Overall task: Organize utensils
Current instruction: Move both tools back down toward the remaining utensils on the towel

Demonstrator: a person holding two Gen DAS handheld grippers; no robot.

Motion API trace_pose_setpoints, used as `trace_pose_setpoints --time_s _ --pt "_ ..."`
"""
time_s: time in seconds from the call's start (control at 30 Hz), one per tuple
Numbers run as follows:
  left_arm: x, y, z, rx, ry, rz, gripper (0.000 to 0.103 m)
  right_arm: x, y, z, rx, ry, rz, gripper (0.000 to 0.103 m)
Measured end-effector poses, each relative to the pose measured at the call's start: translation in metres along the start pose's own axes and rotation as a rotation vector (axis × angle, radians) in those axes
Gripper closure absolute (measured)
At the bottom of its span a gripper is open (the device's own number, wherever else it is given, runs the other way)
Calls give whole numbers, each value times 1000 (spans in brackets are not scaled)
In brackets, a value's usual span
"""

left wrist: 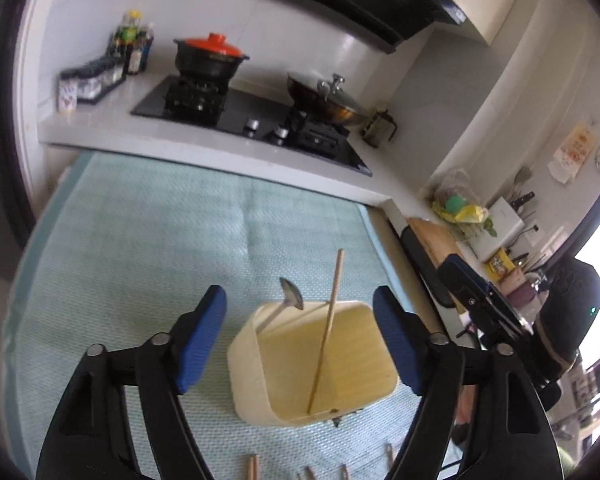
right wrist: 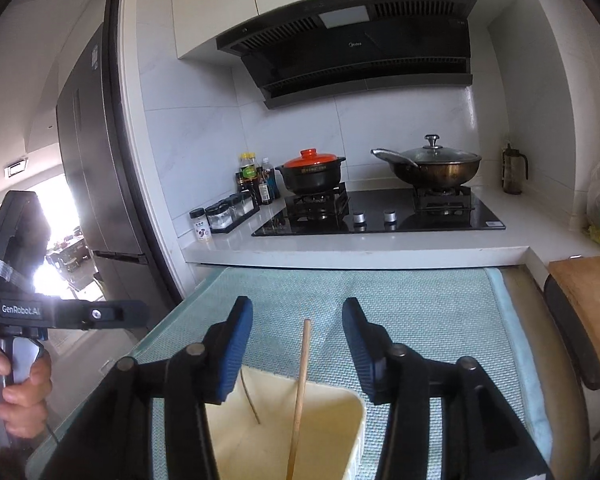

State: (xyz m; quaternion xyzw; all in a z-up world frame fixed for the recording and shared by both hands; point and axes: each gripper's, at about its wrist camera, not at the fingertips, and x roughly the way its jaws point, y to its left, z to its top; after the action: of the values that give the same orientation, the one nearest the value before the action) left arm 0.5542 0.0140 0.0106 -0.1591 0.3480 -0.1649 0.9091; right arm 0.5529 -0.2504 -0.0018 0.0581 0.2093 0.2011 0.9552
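Observation:
A cream rectangular container [left wrist: 252,360] stands on the light green mat [left wrist: 140,240]. A wooden chopstick [left wrist: 332,312] and a metal spoon [left wrist: 291,294] lean inside it. My left gripper [left wrist: 299,295] is open, its blue fingers wide on either side of the container and touching nothing. My right gripper [right wrist: 296,306] is open above the container [right wrist: 340,432], with the chopstick [right wrist: 302,368] standing free between its pads. Several more chopstick ends [left wrist: 253,468] lie on the mat at the near edge. A hand [right wrist: 20,380] holds the left gripper's handle.
Behind the mat runs a white counter [right wrist: 340,248] with a black hob, a red-lidded clay pot [right wrist: 312,172] and a lidded wok [right wrist: 436,164]. Spice jars [right wrist: 224,216] stand at the left. A wooden cutting board [right wrist: 588,300] lies to the right of the mat.

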Motion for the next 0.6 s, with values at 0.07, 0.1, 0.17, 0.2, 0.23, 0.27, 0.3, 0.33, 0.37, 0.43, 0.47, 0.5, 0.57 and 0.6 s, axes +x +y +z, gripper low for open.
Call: trace_pose_setpoints --time_s 0.07,0.1,0.17,0.2,0.23,0.27,0.3,0.33,0.37,0.43,0.47,0.5,0.57,0.6 --pt "-37 -2 -9 34 -70 39 8 -29 9 4 -10 -4 -7 50" --pt "-56 -3 -18 53 -107 54 5 -46 14 3 -17 -3 -18 45" --pt "-95 -3 -40 92 -174 108 3 -80 26 -4 -38 1 -43 40" --pt "-114 -3 -54 114 -204 136 3 -98 33 -11 -52 5 -48 40" --pt "-130 -2 -68 136 -228 167 3 -116 40 -19 -65 12 -52 40" --pt "-146 -1 -83 159 -251 199 3 -133 47 -28 -73 27 -57 40" --pt "-160 -1 -101 181 -273 240 2 -148 52 -40 -79 44 -63 40" --pt "-174 0 -118 202 -297 282 2 -164 57 -53 -82 62 -70 39" --pt "-185 0 -137 219 -312 321 1 -179 61 -66 -86 77 -78 39" --pt "-202 4 -173 236 -301 367 1 -208 71 -96 -92 100 -110 39" --pt "-208 8 -191 231 -289 382 1 -221 75 -111 -92 108 -130 39" --pt "-213 13 -209 215 -276 400 1 -232 80 -126 -91 118 -146 39" --pt "-218 26 -243 159 -230 423 1 -253 86 -157 -73 141 -177 39" --pt "-219 32 -258 125 -192 415 1 -261 88 -172 -53 154 -186 39"
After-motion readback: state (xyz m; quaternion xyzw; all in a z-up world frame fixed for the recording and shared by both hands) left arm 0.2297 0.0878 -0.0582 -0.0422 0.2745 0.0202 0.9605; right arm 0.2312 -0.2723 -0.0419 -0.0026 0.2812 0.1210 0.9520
